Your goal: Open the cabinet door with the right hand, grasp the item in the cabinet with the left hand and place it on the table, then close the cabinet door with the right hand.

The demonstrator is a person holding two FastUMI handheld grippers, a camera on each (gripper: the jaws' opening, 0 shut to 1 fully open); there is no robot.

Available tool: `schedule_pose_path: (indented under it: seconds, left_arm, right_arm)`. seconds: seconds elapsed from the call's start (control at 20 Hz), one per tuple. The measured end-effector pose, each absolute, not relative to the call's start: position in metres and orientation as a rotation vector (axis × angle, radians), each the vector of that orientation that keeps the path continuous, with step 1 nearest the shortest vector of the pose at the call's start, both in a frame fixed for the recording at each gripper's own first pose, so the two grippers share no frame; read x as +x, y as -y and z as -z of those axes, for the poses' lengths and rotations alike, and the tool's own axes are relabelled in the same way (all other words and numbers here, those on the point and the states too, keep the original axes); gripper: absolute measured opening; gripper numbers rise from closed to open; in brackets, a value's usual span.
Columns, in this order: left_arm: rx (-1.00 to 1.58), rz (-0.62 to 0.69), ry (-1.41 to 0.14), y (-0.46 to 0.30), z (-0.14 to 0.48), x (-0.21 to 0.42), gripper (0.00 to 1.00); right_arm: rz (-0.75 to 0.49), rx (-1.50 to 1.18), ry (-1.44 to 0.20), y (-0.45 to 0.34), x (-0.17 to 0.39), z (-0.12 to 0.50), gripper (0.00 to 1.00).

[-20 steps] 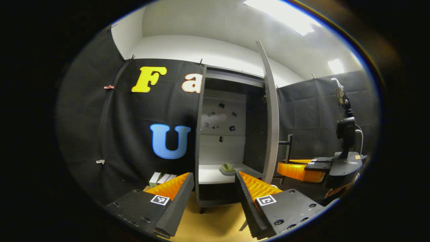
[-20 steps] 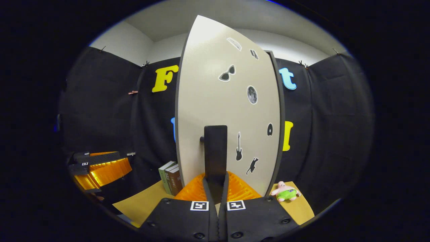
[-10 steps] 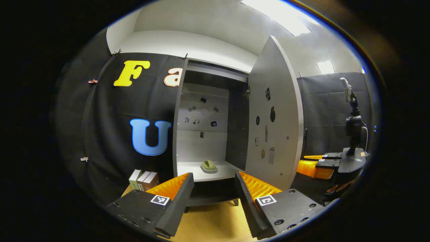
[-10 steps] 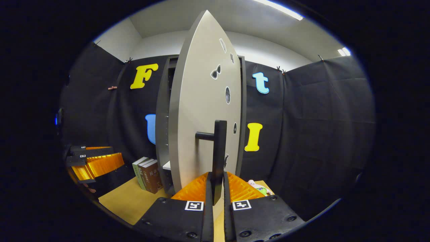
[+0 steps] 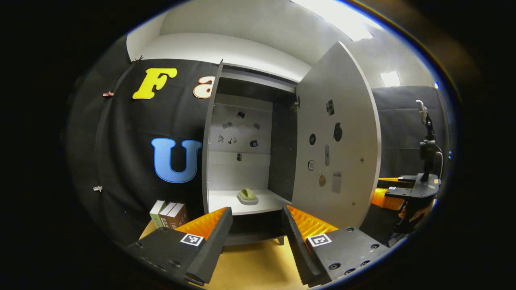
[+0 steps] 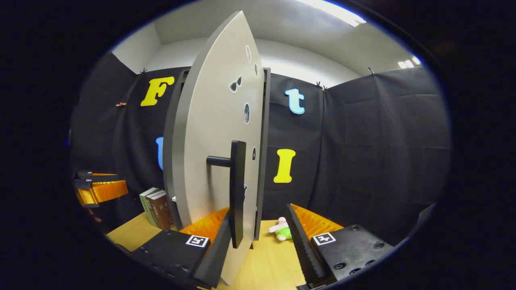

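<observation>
The grey cabinet [image 5: 209, 133] stands with its door [image 5: 336, 141] swung wide to the right. On its white shelf [image 5: 225, 199] lies a small green item [image 5: 247, 195] on a pale base. My left gripper [image 5: 256, 211] is open in front of the cabinet, short of the shelf, holding nothing. In the right gripper view the door [image 6: 209, 133] shows its outer face with the black bar handle [image 6: 237, 189]. My right gripper [image 6: 258, 213] is open; the handle stands just inside its left finger, and the fingers do not press on it.
A few books [image 5: 167, 212] stand left of the cabinet on the wooden table [image 5: 250, 266]. A small pink and green plush toy [image 6: 281, 230] lies on the table right of the cabinet. The right gripper [image 5: 393, 195] and the hand holding it sit beyond the door's edge.
The door has swung further open. My right gripper, shut on the handle before, has opened and let it go. My left gripper stays open, with the shelf more squarely ahead.
</observation>
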State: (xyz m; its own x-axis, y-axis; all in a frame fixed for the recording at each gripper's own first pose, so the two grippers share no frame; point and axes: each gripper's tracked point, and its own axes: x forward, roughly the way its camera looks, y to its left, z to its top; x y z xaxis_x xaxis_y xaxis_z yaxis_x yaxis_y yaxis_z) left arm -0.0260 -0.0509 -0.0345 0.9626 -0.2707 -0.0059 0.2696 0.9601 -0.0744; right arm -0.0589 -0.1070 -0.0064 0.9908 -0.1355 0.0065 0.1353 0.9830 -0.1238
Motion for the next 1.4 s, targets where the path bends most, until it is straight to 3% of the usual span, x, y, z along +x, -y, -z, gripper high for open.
schedule_pose_path:
  seconds: [0.05, 0.1, 0.15, 0.2, 0.3, 0.55, 0.95, 1.0, 1.1, 1.15, 1.25, 1.35, 1.4]
  left_arm:
    - [-0.075, 0.268, -0.011, 0.057, 0.034, -0.019, 0.74]
    - [-0.079, 0.254, -0.007, 0.062, 0.034, -0.010, 0.83]
    - [-0.084, 0.241, -0.005, 0.067, 0.035, -0.001, 0.74]
    - [-0.085, 0.232, -0.004, 0.072, 0.035, 0.009, 0.83]
    - [-0.072, 0.199, -0.007, 0.081, 0.038, 0.027, 0.79]
    - [-0.056, 0.178, -0.025, 0.109, 0.044, 0.062, 0.80]
    - [-0.006, 0.198, -0.026, 0.128, 0.043, 0.121, 0.80]
    - [-0.004, 0.186, -0.025, 0.123, 0.043, 0.131, 0.75]
    - [-0.012, 0.169, -0.034, 0.118, 0.042, 0.156, 0.79]
    - [-0.006, 0.163, -0.047, 0.116, 0.043, 0.167, 0.75]
    - [0.022, 0.129, -0.058, 0.108, 0.043, 0.184, 0.79]
    - [0.051, 0.132, -0.072, 0.111, 0.046, 0.199, 0.75]
    - [0.059, 0.143, -0.079, 0.114, 0.047, 0.206, 0.80]
  right_arm:
    - [0.114, -0.122, -0.002, 0.109, -0.058, 0.007, 0.81]
    - [0.093, -0.115, -0.007, 0.112, -0.056, 0.007, 0.84]
    - [0.068, -0.112, -0.001, 0.114, -0.057, 0.007, 0.92]
    - [0.039, -0.110, 0.011, 0.115, -0.056, 0.005, 0.94]
    - [-0.013, -0.098, 0.009, 0.119, -0.053, 0.010, 0.96]
    - [-0.067, -0.036, 0.011, 0.136, -0.050, 0.012, 0.97]
    - [-0.033, -0.018, 0.024, 0.162, -0.055, 0.008, 0.94]
    - [-0.027, -0.026, 0.029, 0.165, -0.057, 0.007, 0.94]
    - [-0.018, -0.027, 0.026, 0.174, -0.059, 0.007, 0.94]
    - [-0.021, -0.021, 0.025, 0.178, -0.059, 0.006, 0.94]
    - [-0.057, -0.012, 0.043, 0.175, -0.063, 0.000, 0.94]
    - [-0.101, -0.009, 0.050, 0.169, -0.066, -0.001, 0.94]
    - [-0.127, -0.011, 0.053, 0.169, -0.070, -0.003, 0.94]
